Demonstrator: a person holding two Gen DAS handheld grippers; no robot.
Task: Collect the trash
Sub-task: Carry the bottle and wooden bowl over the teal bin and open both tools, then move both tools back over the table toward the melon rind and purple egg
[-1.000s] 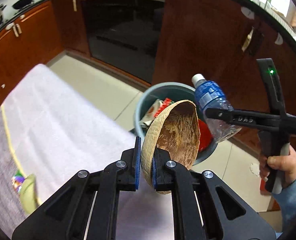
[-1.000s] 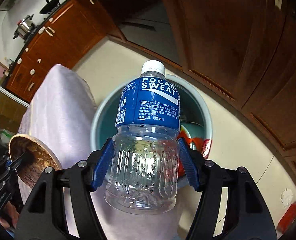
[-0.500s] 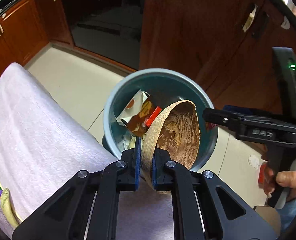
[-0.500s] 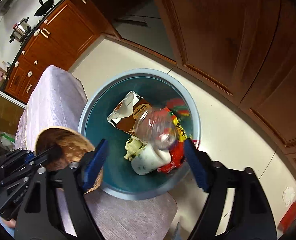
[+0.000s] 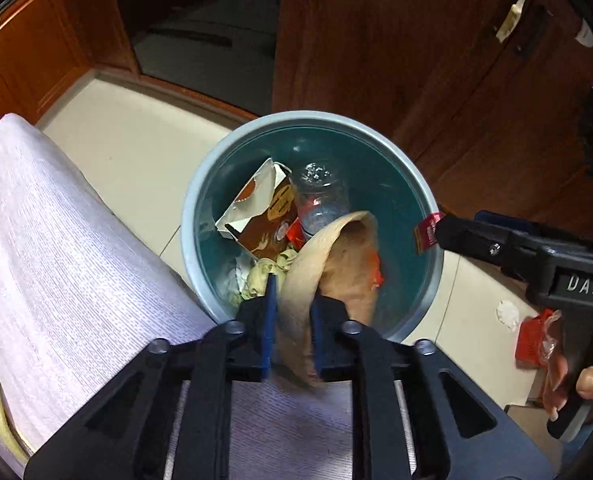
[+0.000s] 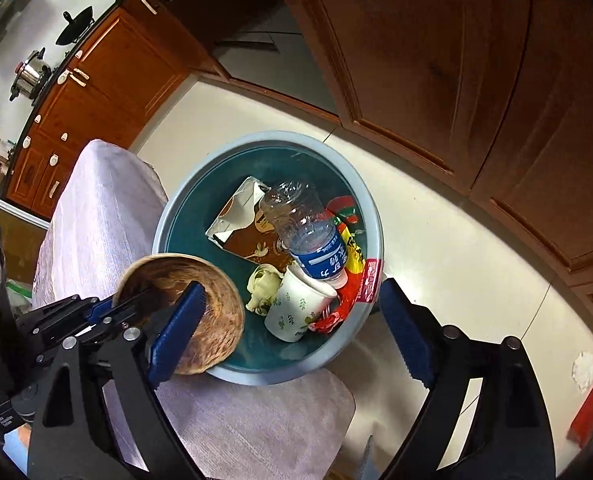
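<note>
A grey-blue trash bin stands on the floor against the table's edge. A clear bottle with a blue label lies in it, cap down, on a brown carton, a paper cup and a red wrapper. My left gripper hangs over the bin's near rim. Its jaws are opening, with a blurred coconut shell half loose between the pads. My right gripper hovers above the bin, jaws still opening wide, with nothing between them.
A lilac cloth covers the table beside the bin. Dark wooden cabinets stand close behind it. A red scrap lies on the pale floor at right. A person's hand grips the right tool.
The bottle left my right gripper and fell into the bin, and those jaws spread wider. My left gripper carried the shell down over the bin, and its pads have parted from it.
</note>
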